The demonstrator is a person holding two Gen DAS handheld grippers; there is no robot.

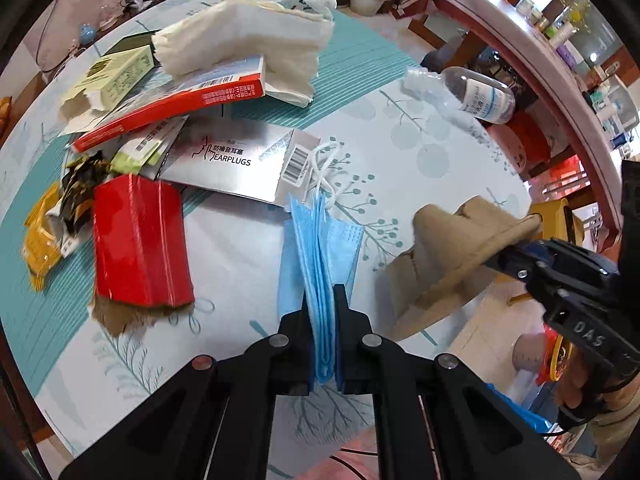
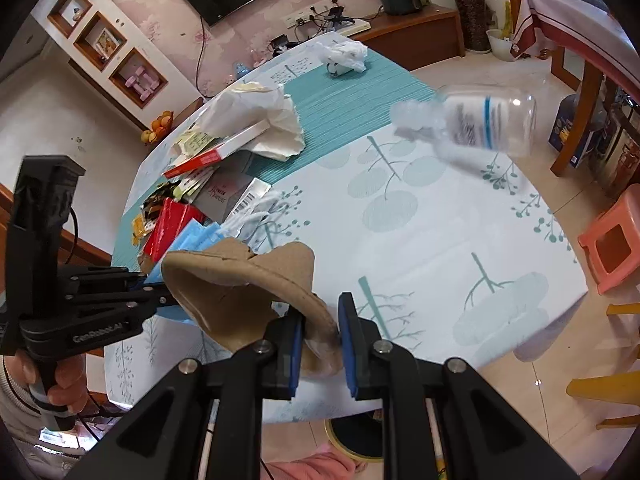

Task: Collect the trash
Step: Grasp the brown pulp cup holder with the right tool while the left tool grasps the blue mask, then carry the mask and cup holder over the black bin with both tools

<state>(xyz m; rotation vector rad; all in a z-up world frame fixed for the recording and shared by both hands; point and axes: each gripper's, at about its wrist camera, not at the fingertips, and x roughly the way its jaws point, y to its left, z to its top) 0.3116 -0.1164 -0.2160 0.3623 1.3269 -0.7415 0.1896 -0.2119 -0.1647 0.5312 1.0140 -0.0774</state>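
Note:
In the left wrist view my left gripper (image 1: pixel 323 296) is shut on a stack of blue face masks (image 1: pixel 316 240), whose white ear loops trail over the floral tablecloth (image 1: pixel 420 152). To its right, my right gripper (image 1: pixel 506 258) is shut on a torn piece of brown cardboard (image 1: pixel 452 248). In the right wrist view that cardboard (image 2: pixel 240 288) sits between the pads of my right gripper (image 2: pixel 322 316). My left gripper (image 2: pixel 160 298) reaches in from the left, with the masks (image 2: pixel 196 240) partly hidden behind the cardboard. A clear plastic bottle (image 2: pixel 484 120) looks blurred near the table's far right edge.
Trash is piled at the left: a red box (image 1: pixel 140 240), a silver earplugs pack (image 1: pixel 232 160), a red-and-white box (image 1: pixel 180 100), white tissue (image 1: pixel 248 44) and a yellow wrapper (image 1: pixel 40 240). A white plastic bag (image 2: pixel 344 54) lies at the far end. A pink stool (image 2: pixel 612 240) stands beside the table.

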